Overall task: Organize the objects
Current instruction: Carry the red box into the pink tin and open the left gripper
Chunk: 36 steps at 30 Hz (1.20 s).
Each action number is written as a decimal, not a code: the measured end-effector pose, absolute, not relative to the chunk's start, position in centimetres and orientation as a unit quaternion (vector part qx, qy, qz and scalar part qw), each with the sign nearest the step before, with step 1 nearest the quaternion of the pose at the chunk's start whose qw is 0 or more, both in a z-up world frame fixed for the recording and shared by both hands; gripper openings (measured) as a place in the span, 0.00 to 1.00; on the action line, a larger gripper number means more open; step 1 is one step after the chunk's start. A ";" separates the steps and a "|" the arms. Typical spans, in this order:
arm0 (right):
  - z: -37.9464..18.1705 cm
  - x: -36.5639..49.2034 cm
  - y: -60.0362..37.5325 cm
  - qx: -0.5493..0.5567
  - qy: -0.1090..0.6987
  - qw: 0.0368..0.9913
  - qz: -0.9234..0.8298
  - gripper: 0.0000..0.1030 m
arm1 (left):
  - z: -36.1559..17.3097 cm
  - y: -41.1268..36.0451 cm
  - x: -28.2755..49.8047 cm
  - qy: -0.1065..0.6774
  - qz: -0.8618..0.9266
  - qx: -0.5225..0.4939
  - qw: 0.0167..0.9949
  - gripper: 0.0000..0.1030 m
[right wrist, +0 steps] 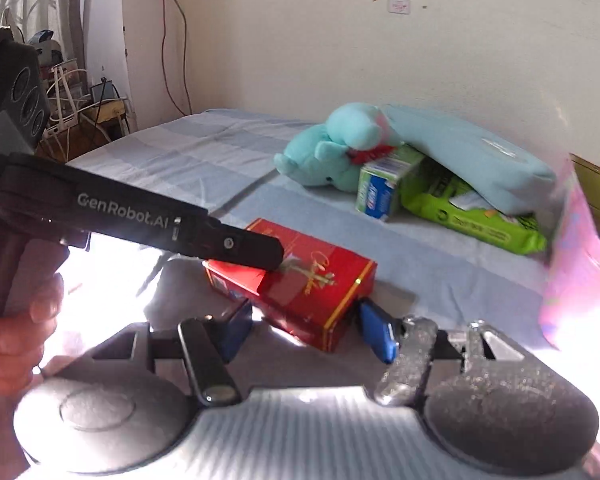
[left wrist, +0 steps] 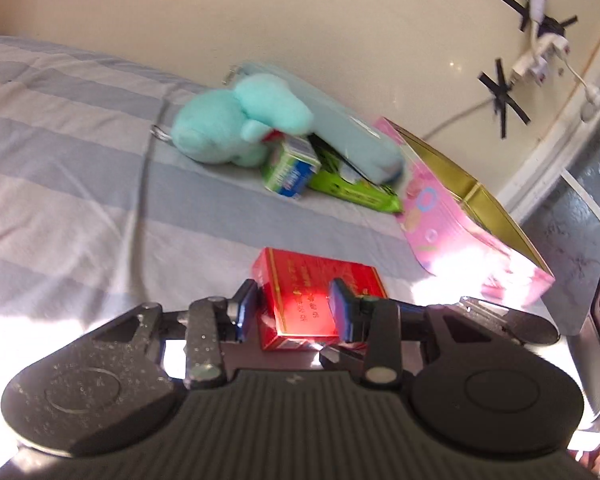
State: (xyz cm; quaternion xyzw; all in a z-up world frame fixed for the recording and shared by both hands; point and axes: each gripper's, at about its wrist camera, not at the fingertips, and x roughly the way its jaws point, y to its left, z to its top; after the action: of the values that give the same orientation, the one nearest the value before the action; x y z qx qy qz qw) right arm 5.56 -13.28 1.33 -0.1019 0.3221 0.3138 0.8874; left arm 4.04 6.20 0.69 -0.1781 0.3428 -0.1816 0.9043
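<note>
L gripper (left wrist: 296,310) clamps the red box (left wrist: 316,292), R gripper (right wrist: 306,330) open w/ fingers astride its corner; lift level, carry toward pink tin (left wrist: 476,240), don't snag the plush (left wrist: 236,120).

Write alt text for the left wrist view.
The left gripper holds a red box between its blue fingers over a blue striped bed sheet. Beyond lie a teal plush toy, a small green carton, a green packet and an open pink tin.
</note>
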 end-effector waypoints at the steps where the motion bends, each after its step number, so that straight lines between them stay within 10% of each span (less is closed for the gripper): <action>1: 1.4 4.5 -14.1 -0.102 0.321 0.892 0.302 0.57 | 0.7 5.1 3.4 0.346 -0.195 -0.173 0.901 0.41; 22: 1.0 -9.0 -32.8 -0.018 0.298 0.951 0.075 0.58 | 0.9 -17.0 -1.1 0.384 -0.404 -0.003 0.830 0.44; 36: 8.4 4.7 -36.9 -0.037 0.204 0.977 0.046 0.59 | 9.2 -23.1 12.4 0.288 -0.388 -0.003 0.875 0.46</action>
State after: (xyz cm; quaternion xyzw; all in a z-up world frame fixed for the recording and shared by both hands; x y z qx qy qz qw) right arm 4.66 -36.91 8.37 -0.0370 0.2041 0.0463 0.9772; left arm 12.43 -23.09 9.25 -0.0031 0.2882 -0.3882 0.8754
